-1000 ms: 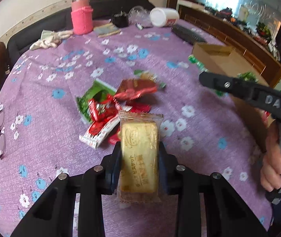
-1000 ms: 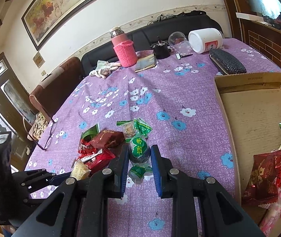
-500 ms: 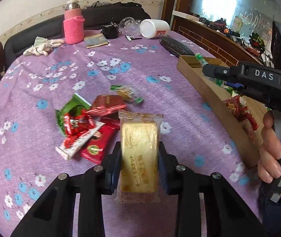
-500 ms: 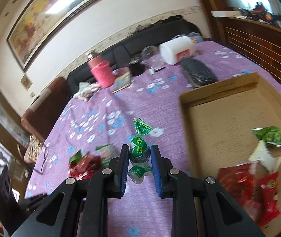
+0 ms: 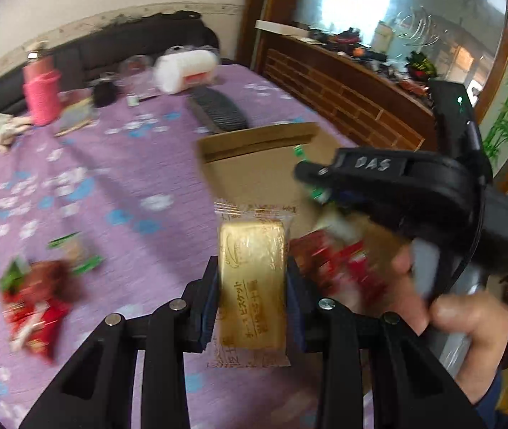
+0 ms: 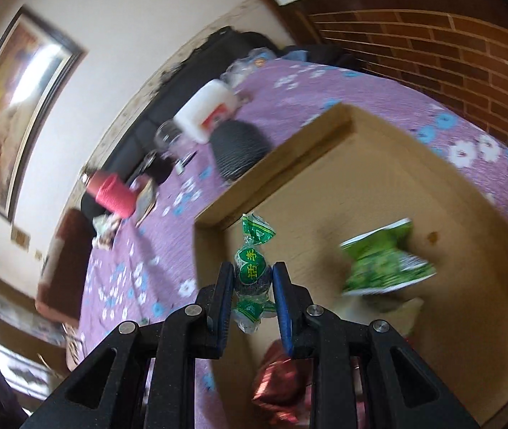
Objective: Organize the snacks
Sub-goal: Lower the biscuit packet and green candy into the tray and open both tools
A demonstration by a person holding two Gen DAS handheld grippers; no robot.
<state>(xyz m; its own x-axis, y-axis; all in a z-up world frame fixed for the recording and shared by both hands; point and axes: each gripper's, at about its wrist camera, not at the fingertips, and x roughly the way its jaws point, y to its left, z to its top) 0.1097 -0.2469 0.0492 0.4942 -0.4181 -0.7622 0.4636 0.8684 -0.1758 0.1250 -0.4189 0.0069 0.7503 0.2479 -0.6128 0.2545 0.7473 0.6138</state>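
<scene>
Left wrist view: I see the left gripper (image 5: 252, 286) pinching the yellow biscuit pack (image 5: 252, 282) upright between its pads, just as it did a second ago.
Table on the left: the leftover snack pile (image 5: 35, 296) of red and green wrappers now sits low at the left edge of my view, where a second ago it lay straight ahead; I have swung away from it.
Box ahead: the cardboard box (image 5: 254, 139) now fills the middle of this view, and the biscuit pack hangs near its front wall, not yet over the floor as far as I can judge.
Right side of the view: the right gripper (image 6: 254, 279) has moved in over the box.
Right wrist view: the right gripper pinches the green candy (image 6: 252, 268) by its round middle, twisted ends free.
Candy position: half a second ago it hung over purple cloth (image 6: 139, 271); now it is just inside the box's near corner.
Box contents: a green packet (image 6: 386, 261) and a red packet (image 6: 279, 386) already lie inside.
Meaning: I judge both carries nearly done; the candy's release comes first, then the biscuit's.
</scene>
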